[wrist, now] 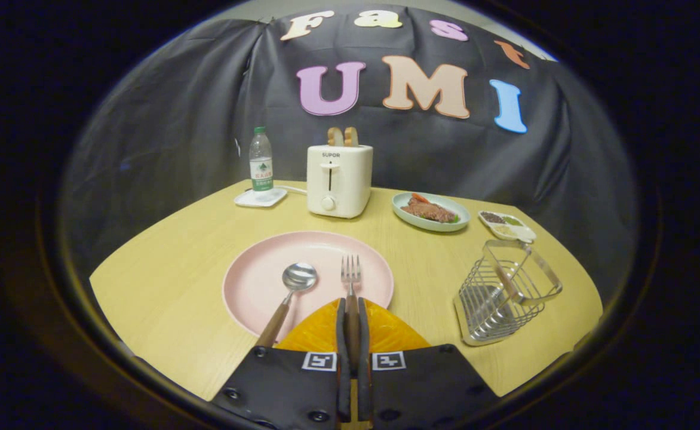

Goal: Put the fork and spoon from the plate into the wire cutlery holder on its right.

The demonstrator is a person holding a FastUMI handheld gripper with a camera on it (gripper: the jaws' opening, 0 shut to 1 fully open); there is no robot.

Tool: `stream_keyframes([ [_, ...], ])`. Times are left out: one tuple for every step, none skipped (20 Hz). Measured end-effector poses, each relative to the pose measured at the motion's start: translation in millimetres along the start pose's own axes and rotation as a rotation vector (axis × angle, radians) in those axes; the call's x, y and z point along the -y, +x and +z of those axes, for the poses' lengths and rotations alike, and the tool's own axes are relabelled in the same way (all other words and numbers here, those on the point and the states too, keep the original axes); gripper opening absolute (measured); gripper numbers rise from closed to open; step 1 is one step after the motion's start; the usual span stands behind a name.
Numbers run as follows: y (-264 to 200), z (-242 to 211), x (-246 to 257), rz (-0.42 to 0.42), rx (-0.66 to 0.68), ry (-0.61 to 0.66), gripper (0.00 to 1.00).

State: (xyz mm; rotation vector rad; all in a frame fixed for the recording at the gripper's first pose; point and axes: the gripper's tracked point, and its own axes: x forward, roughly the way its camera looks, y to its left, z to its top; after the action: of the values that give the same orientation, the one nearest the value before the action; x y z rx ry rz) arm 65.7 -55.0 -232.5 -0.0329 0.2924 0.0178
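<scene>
Clenched on the fork [350,286] handle, the hand-held gripper [353,325] is sitting over the pink plate [254,286] near the counter's [165,298] front edge; the spoon [290,292] is lying just beside it, so lifting carelessly risks knocking it. Farther right, the wire cutlery holder [505,292] is waiting; its narrow opening invites a miss.

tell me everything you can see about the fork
The fork has shiny metal tines and a brown, wood-looking handle. It lies flat on the pink plate, tines pointing away toward the toaster, beside the spoon on its left without touching it. Its handle runs between the fingers of the hand-held gripper, which are closed on it.
</scene>
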Motion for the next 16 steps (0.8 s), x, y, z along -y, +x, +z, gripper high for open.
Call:
stream_keyframes([
  [-1, 5, -2, 0.000, 0.000, -0.013, 0.07],
  [-3, 8, -3, 0.000, -0.002, -0.025, 0.07],
  [-6, 13, -3, -0.002, -0.002, -0.033, 0.07],
  [-9, 19, -1, -0.013, -0.007, -0.032, 0.07],
  [-13, 24, 2, -0.026, -0.012, -0.024, 0.07],
  [-18, 30, 8, -0.045, -0.015, -0.009, 0.08],
  [-24, 36, 13, -0.068, -0.020, 0.006, 0.07],
  [-29, 43, 19, -0.088, -0.030, 0.017, 0.07],
  [-35, 50, 24, -0.108, -0.040, 0.023, 0.07],
  [-39, 57, 29, -0.129, -0.053, 0.023, 0.07],
  [-45, 64, 35, -0.153, -0.069, 0.019, 0.07],
  [-51, 73, 42, -0.177, -0.087, 0.021, 0.07],
  [-57, 81, 48, -0.196, -0.105, 0.039, 0.08],
  [-63, 88, 51, -0.206, -0.121, 0.071, 0.07],
  [-68, 95, 55, -0.217, -0.139, 0.105, 0.07],
  [-74, 100, 60, -0.231, -0.161, 0.130, 0.07],
])
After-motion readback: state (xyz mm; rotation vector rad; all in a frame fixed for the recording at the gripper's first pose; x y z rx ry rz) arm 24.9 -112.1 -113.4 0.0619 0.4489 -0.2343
